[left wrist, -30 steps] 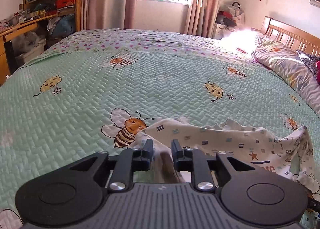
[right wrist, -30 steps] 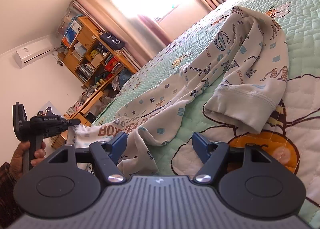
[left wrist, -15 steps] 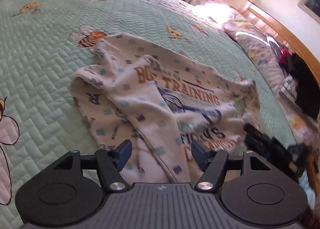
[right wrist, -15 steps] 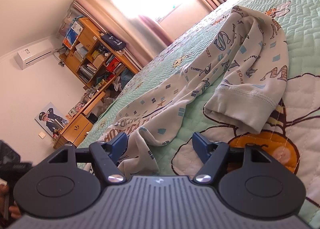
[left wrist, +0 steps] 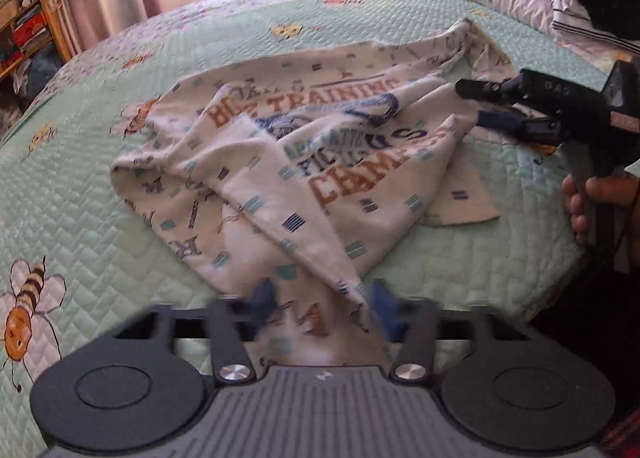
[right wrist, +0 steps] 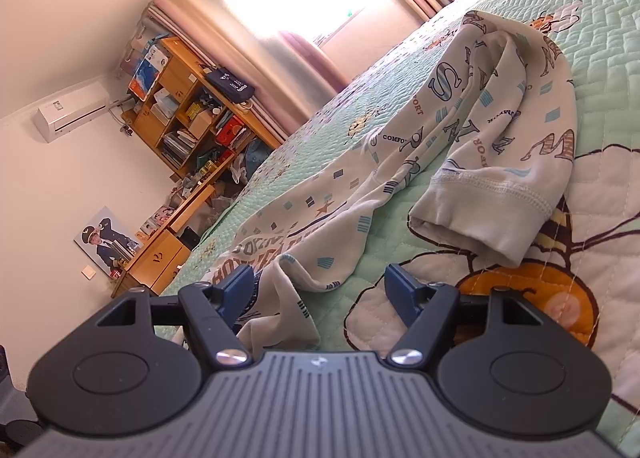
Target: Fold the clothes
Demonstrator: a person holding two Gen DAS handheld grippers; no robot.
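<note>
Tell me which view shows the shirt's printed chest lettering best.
The left wrist view: the shirt's orange and blue lettering lies spread across the frame. The right wrist view catches only a foreshortened strip of it beside one sleeve.

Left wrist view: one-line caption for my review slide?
Left claw closing over a fold of the printed shirt on the bee quilt.
</note>
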